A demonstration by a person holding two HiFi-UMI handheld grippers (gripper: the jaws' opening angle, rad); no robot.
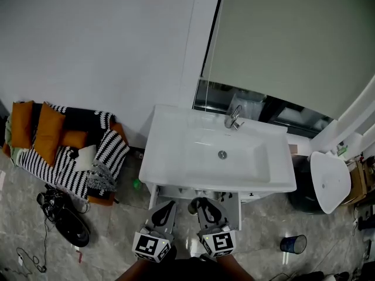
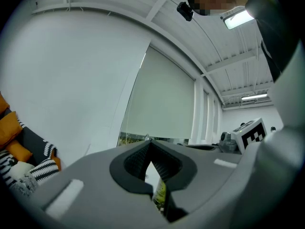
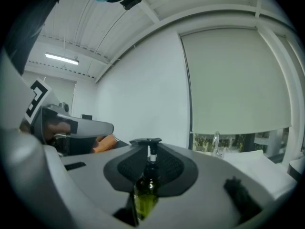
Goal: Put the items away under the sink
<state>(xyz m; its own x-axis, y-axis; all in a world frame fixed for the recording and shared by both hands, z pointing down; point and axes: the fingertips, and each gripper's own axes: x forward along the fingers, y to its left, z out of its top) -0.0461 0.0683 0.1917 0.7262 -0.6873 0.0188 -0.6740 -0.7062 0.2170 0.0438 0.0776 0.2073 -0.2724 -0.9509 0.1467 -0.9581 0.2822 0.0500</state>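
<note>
- The left gripper point(image 1: 164, 208) and the right gripper point(image 1: 205, 207) were held side by side just in front of the white rectangular ceramic sink point(image 1: 176, 134), close together but not touching.
- Both pointed roughly level toward the sink's front edge. Their black-and-white marker cubes point(image 1: 153, 246) sat at the rear, nearest the person.
- The person's forearms point(image 1: 136, 271) entered from the bottom edge of the head view, in line with the sink's middle.
- In the right gripper view, the jaws were clamped on a dark green glass bottle point(image 3: 145, 194) with a pale pump top. The bottle stood upright with its neck between the pads, so it was in front of the sink and not under it.
- In the left gripper view, the jaws met at their tips and pinched a white and yellow-green container point(image 2: 161, 194) lower down between the pads. What kind of container it was could not be determined.
- A chrome tap point(image 1: 233, 119) stood at the back of the sink.
- Black-and-white striped cushions point(image 1: 70, 171) lay on the floor to the left of the sink.
</note>
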